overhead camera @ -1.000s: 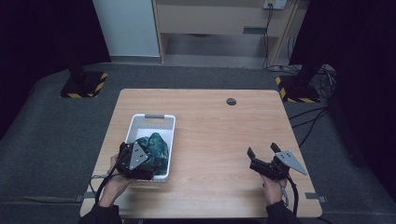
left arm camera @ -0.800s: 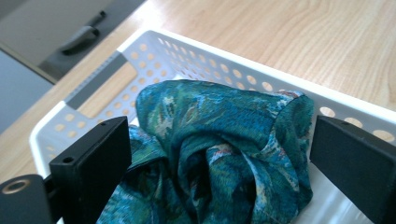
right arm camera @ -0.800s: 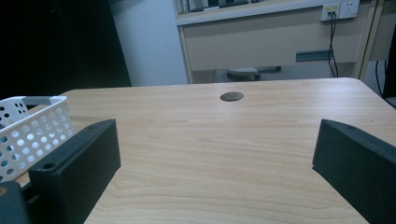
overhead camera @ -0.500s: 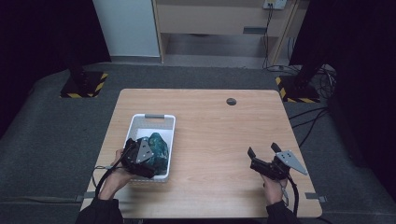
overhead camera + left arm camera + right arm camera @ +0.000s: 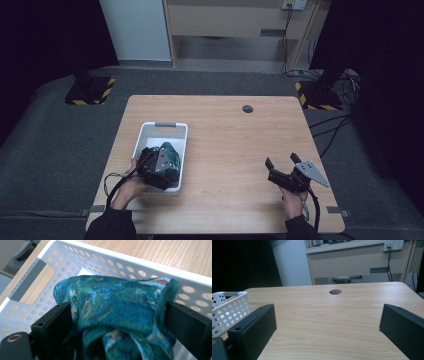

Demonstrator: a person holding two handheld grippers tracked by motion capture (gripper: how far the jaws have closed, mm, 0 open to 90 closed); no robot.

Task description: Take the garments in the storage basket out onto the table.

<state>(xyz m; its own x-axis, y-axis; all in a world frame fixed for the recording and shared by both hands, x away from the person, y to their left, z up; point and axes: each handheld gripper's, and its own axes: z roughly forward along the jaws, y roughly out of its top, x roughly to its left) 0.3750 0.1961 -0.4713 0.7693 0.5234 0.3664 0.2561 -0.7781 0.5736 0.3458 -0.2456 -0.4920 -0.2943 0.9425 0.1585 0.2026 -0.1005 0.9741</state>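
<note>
A crumpled teal patterned cloth [image 5: 171, 150] [image 5: 112, 292] lies in the near end of a white perforated basket [image 5: 165, 125] [image 5: 150, 265] on the left half of the wooden table. My left gripper [image 5: 167, 164] [image 5: 118, 308] reaches into the basket, open wide, with the bunched cloth filling the gap and touching both jaws. At the front right of the table my right gripper [image 5: 280, 160] [image 5: 328, 308] hovers low over bare wood, open, with nothing between its jaws.
A small round dark grommet [image 5: 247, 108] [image 5: 335, 291] sits in the table [image 5: 240, 145] near its far edge. The basket's corner [image 5: 227, 307] lies to the left of the right gripper. Beyond the table stand a cabinet and dark stand bases on grey floor.
My left gripper has crept slightly right and deeper into the basket, over the cloth. The right gripper has stayed in place.
</note>
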